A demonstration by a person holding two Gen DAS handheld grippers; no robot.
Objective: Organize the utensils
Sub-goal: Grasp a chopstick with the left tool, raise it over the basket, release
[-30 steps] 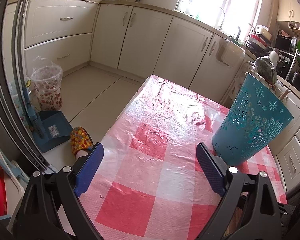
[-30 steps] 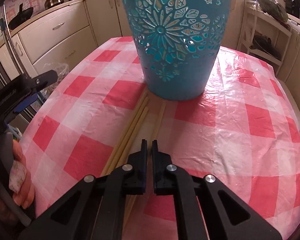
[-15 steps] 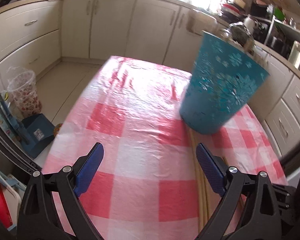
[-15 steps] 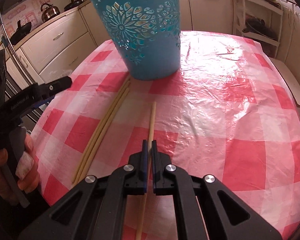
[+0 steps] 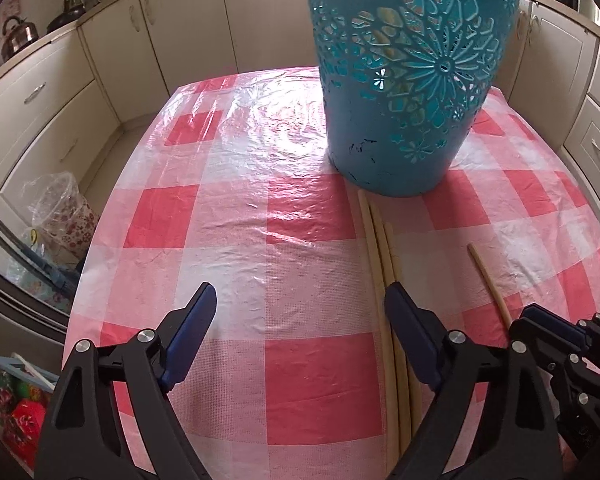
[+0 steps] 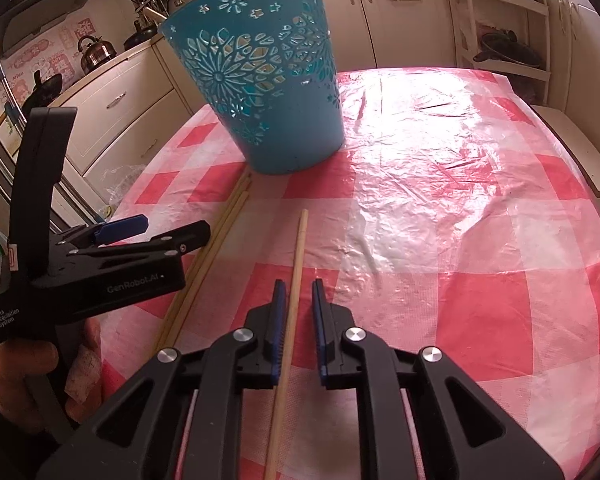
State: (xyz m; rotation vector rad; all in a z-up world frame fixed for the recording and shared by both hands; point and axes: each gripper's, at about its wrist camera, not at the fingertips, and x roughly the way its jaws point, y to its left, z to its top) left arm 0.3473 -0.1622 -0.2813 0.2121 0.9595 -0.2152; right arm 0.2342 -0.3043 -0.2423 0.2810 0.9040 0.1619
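Currently at the pick stage: nothing is gripped and all the sticks I can see lie flat on the bench [image 5: 236, 216], which carries a pink check plastic cover. Leftmost, the left gripper [image 5: 300, 316] hovers low over the cloth with its jaws spread wide and nothing between them; its right jaw sits over the bundle of sticks [image 5: 380, 240], three or so lying side by side, far ends just short of or touching the foot of the teal basket [image 5: 404, 92] (can't tell which). The basket stands upright past the middle of the bench; whether it holds anything can't be made out through its cut-outs. Further right, the single stick [image 6: 296, 272] lies apart from the bundle, tip toward the basket and well short of it. The right gripper [image 6: 298, 316] straddles that stick near its middle, jaws parted a little with the stick running between them, closer to the left jaw; no pinch yet as far as the right wrist view shows. My read: the step in hand is grabbing the lone stick for the basket. Next move needs the right jaws to centre on the stick, drop enough to catch it off the slippery film, close, then lift and tip it upright over the rim. The left gripper looks placed for the bundle afterwards.
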